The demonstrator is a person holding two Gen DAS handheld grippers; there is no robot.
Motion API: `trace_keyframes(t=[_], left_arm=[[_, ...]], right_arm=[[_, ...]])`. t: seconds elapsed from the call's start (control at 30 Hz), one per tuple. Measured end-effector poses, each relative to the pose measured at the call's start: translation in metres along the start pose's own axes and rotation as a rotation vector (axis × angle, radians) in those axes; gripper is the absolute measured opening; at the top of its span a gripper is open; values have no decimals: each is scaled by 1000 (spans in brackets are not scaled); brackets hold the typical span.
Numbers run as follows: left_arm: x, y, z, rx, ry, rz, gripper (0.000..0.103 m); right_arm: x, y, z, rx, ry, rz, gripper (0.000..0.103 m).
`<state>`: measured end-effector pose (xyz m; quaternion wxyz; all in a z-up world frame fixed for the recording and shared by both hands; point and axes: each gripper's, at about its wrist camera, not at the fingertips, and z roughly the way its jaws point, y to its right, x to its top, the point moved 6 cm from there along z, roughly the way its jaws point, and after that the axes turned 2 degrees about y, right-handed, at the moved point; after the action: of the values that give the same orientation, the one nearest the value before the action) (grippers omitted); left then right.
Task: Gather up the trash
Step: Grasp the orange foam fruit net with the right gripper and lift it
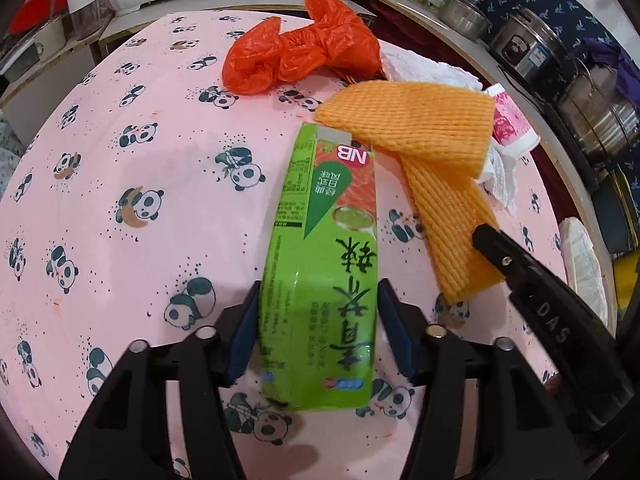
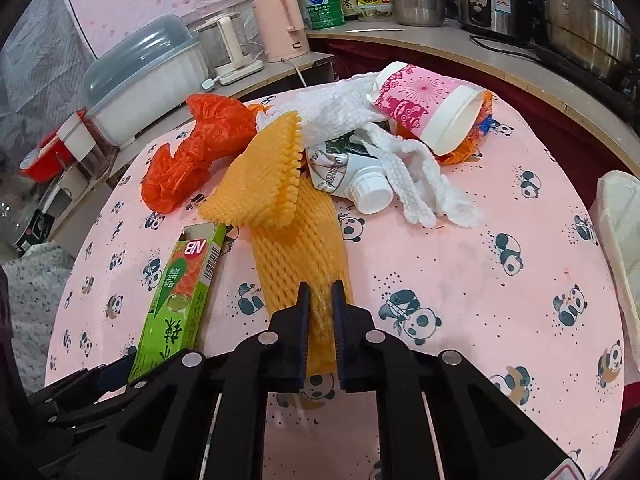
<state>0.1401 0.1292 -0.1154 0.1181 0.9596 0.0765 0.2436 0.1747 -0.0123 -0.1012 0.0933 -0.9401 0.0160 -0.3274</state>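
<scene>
My left gripper [image 1: 318, 300] is shut on a green carton box [image 1: 320, 248], holding its near end; the box also shows in the right wrist view [image 2: 176, 300]. My right gripper [image 2: 321, 300] is shut on the near end of an orange foam net sleeve [image 2: 280, 200], seen in the left wrist view [image 1: 420, 128] with the right gripper's finger [image 1: 520, 264] on it. Beyond lie an orange plastic bag [image 2: 188, 152], white foam netting [image 2: 400, 168], a crushed white-capped bottle [image 2: 352, 176] and a pink paper cup [image 2: 424, 112] on its side.
Everything lies on a round table with a pink panda cloth [image 2: 480, 280]. A white bag or tray [image 2: 624, 232] sits at the right edge. Behind are a counter with steel pots [image 2: 492, 0], a pink kettle [image 2: 280, 20] and a lidded plastic container [image 2: 144, 76].
</scene>
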Motion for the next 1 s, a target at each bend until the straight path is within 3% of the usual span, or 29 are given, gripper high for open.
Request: trace_keyframes(t=[0.4, 1.0], left_arm=[[-10, 26, -27, -35, 43, 31, 52], [-23, 108, -68, -109, 111, 169, 52]], right_arm=[[11, 29, -59, -15, 117, 56, 10], [13, 88, -129, -33, 253, 148, 10]])
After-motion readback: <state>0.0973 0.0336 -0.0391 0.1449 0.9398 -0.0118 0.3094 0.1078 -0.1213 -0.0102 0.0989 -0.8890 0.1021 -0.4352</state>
